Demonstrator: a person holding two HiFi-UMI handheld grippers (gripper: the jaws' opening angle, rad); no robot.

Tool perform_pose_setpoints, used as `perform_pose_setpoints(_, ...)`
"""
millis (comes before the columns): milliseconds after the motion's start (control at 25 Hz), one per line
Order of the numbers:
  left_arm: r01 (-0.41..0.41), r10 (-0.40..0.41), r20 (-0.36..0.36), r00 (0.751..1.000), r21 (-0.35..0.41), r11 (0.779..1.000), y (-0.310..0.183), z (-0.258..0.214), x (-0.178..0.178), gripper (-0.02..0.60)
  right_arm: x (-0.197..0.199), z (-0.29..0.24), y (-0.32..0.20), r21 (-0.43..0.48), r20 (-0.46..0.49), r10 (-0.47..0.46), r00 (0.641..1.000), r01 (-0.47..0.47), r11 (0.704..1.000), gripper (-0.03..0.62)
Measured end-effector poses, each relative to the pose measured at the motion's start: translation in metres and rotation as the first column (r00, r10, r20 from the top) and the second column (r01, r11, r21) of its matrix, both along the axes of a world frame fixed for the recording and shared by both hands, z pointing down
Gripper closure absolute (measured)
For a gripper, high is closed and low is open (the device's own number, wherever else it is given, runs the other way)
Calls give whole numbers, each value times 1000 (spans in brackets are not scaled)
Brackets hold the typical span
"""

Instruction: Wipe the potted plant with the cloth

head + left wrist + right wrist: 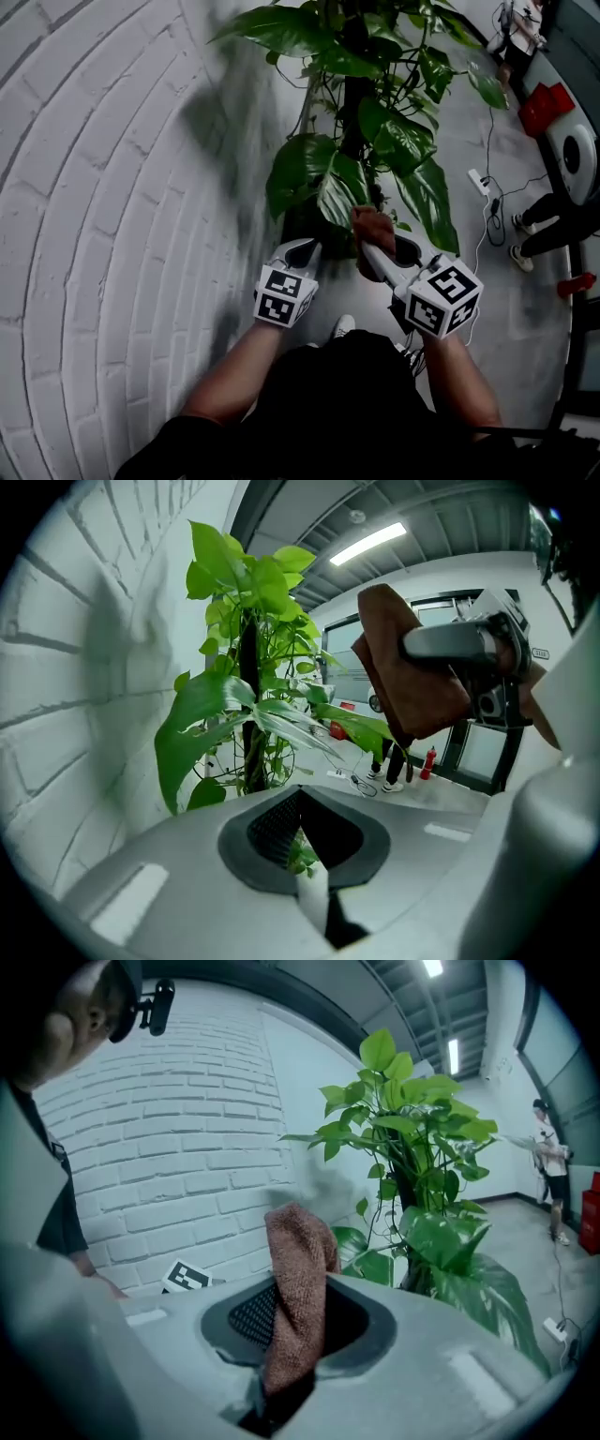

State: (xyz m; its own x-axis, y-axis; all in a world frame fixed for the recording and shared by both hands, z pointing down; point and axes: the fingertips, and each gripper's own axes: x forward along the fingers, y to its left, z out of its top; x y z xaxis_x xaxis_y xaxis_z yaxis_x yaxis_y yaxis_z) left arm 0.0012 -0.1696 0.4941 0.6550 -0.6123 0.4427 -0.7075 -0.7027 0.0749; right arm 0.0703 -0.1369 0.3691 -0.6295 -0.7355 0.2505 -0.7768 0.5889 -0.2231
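Potted plant (375, 122): glossy green, heart-shaped leaves, some streaked paler, climbing a dark central pole (354, 94); long axis upright, leaves drooping outward; it stands on the grey floor (469, 131) just beside the white brick wall (94, 187); the pot is not clearly made out under the foliage.

Cloth (372, 225): brown, coarse looped weave, bunched into a narrow strip; in the right gripper view it rises out of the jaws, long axis along them, free end up and curling over toward the plant; in the head view it lies at the lowest leaves, in front of the pole; whether it touches a leaf cannot be told.

Right gripper (375, 255): jaws clamped on the cloth's lower part; it points forward at the plant.

Left gripper (305, 248): jaws closed tip to tip, nothing held; a bit of leaf shows through the hollow between them; it sits just left of the right gripper, near the low leaves, apart from the cloth.
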Motion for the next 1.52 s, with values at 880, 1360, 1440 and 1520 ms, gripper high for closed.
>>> perform_pose_setpoints(880, -67, 67, -31, 997, 18, 998, -93, 24, 66, 565, -39, 43, -155, -157, -30, -161, 986, 154, 975, 528)
perform_pose_setpoints(1360, -146, 147, -43, 988, 36, 989, -88, 13, 75, 565, -42, 66, -144, -147, -107, -177, 978, 161, 976, 528)
perform_pose_setpoints(1440, -144, 145, -33, 989, 40, 989, -89, 13, 72, 565, -43, 69, -139, -141, -128, -186, 974, 167, 976, 528)
perform_pose_setpoints(1520, -140, 142, -25, 990, 46, 989, -91, 12, 70, 565, -42, 70, -134, -134, -147, -190, 971, 171, 976, 528)
